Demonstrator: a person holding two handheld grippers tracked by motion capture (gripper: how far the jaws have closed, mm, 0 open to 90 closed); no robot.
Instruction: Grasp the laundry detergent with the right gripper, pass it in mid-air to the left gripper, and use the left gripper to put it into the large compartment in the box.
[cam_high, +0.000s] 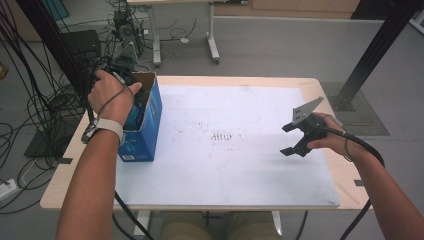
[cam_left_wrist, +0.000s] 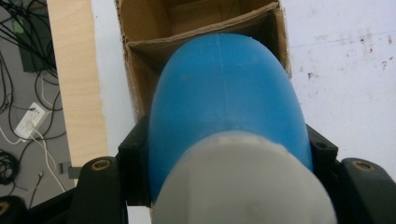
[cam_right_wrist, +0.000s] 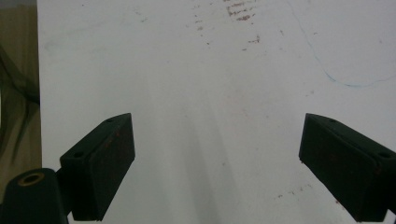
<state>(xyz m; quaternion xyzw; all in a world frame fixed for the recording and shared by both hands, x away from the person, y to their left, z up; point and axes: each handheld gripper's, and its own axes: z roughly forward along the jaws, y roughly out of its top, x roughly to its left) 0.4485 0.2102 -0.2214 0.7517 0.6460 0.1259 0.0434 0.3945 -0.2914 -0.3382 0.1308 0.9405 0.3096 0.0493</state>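
High view: person at worktop (cam_high: 210, 200), white sheet (cam_high: 240, 175) over most of it, wood edge showing L + R.
Left hand-held gripper (cam_high: 132, 107): in left hand (cam_high: 107, 95), pointing down into top of box; jaws clamped on blue bottle.
Blue bottle (cam_left_wrist: 224, 93): left gripper view shows blue rounded body w/ whitish cap end (cam_left_wrist: 243, 182) nearest cam, black jaws pressing on both sides; far end sits inside box mouth.
Cardboard box (cam_high: 147, 125): blue outside, brown inside, top flaps open; stands on left part of worktop, near left edge, partly on white sheet.
Right hand-held gripper (cam_high: 292, 140): in right hand (cam_high: 332, 140), over right side of sheet, well apart from box; grey plate on top.
Right jaws: right gripper view shows both pads (cam_right_wrist: 109, 158) spread wide, nothing btwn them, bare sheet w/ reddish specks beyond.
Sheet marks: dark speck cluster (cam_high: 222, 136) near middle, btwn the two grippers.
Floor: cables (cam_high: 30, 100) left of worktop, table legs beyond far edge.
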